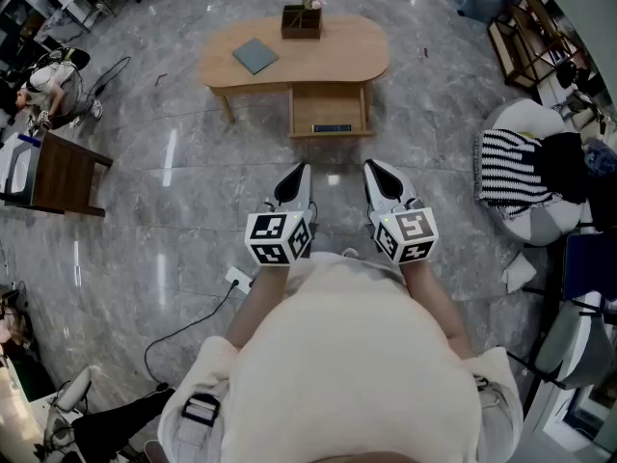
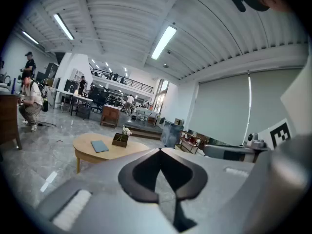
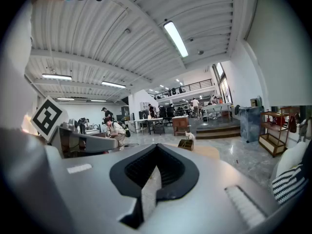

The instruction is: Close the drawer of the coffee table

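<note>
Both grippers are seen shut with nothing between their jaws. In the head view the left gripper (image 1: 300,171) and the right gripper (image 1: 375,168) are held side by side at the centre of the frame, tips pointed toward the top. In the left gripper view the left gripper's (image 2: 160,151) jaws are pressed together at the tip, and the same is shown for the right gripper (image 3: 156,146) in its own view. Nothing is touched by either one; grey marble floor (image 1: 193,191) lies between them and the furniture.

Two grippers are counted, each carrying one marker cube: one (image 1: 280,237) on the left, one (image 1: 405,235) on the right. One coffee table (image 1: 337,56) is seen at the upper centre of the head view, with one drawer (image 1: 330,110). On the tabletop lie one blue book (image 1: 254,55) and one dark box (image 1: 302,21) holding pale flowers. One flat dark item (image 1: 332,127) is seen inside the drawer near its front edge.

The coffee table's long axis runs left to right across the head view. The drawer is pulled out from under the tabletop toward the bottom of the frame, so its sliding axis runs top to bottom, and its front faces the grippers, from which it is well apart. In the left gripper view the coffee table (image 2: 85,145) is placed at the lower left, beyond the jaws.
</note>
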Tool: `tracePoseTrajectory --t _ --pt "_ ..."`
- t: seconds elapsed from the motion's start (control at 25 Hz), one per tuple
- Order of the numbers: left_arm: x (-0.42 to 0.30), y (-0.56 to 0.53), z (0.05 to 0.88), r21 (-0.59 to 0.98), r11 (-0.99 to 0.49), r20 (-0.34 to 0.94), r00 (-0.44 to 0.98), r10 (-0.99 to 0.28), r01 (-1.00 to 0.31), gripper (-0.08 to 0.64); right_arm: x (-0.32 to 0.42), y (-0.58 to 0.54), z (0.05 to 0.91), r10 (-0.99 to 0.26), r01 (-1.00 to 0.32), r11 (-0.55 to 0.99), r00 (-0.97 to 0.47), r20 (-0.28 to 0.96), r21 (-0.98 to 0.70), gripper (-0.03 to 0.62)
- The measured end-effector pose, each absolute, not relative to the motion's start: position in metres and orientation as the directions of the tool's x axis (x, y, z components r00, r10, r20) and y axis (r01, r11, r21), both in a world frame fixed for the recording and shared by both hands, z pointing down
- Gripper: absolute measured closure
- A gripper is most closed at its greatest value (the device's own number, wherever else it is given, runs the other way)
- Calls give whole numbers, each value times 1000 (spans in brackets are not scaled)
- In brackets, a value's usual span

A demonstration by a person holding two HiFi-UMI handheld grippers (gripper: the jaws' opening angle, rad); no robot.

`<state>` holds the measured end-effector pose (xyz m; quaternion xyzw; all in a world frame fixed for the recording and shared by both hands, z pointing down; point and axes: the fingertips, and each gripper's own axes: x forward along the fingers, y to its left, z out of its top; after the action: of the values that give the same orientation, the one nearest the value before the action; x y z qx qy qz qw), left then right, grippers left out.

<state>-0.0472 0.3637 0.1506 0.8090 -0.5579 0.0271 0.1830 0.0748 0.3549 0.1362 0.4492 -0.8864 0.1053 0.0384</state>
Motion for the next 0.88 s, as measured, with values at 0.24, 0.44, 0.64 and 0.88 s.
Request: tracePoseTrajectory --t 0.24,0.44,0.64,0.88 --pt "-35 366 148 267 -315 245 380 -892 -911 558 87 363 131 -794 -805 574 -592 140 -150 595" --pt "-30 363 149 270 -309 255 377 -890 -912 558 91 363 127 -786 -795 586 -605 130 -157 595" --pt "-25 361 149 276 -298 262 370 -891 -914 558 96 354 127 -775 -779 595 -621 118 -199 594" --pt "-33 361 157 289 -256 290 339 -895 -922 558 93 348 136 -762 -769 598 -633 135 -225 594"
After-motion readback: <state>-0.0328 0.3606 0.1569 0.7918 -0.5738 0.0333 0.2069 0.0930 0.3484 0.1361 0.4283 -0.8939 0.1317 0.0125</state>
